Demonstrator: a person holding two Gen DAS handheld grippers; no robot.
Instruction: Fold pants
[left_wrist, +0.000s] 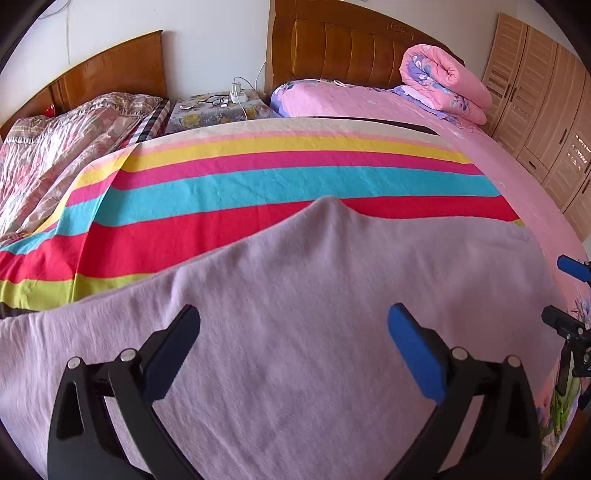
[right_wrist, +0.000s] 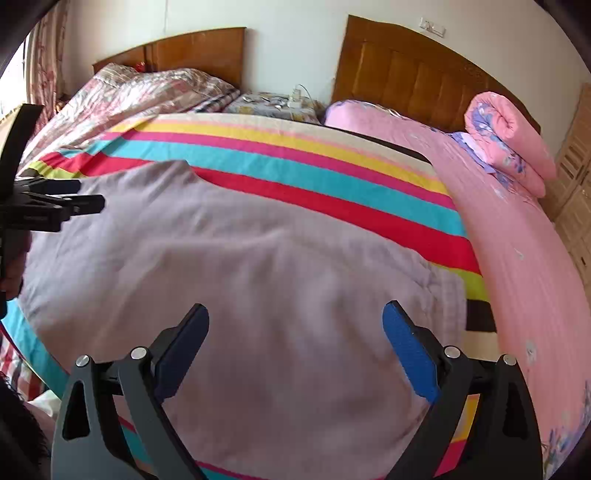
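Left wrist view: the left gripper (left_wrist: 293, 319) hangs with jaws spread wide, empty, above the lilac pants (left_wrist: 295, 332) lying flat on the striped sheet (left_wrist: 258, 177). The right gripper (right_wrist: 295, 317) likewise gapes, empty, over them.

Left claw (left_wrist: 293, 319), right claw (right_wrist: 295, 317): black angular arms, blue pads, silver screws.
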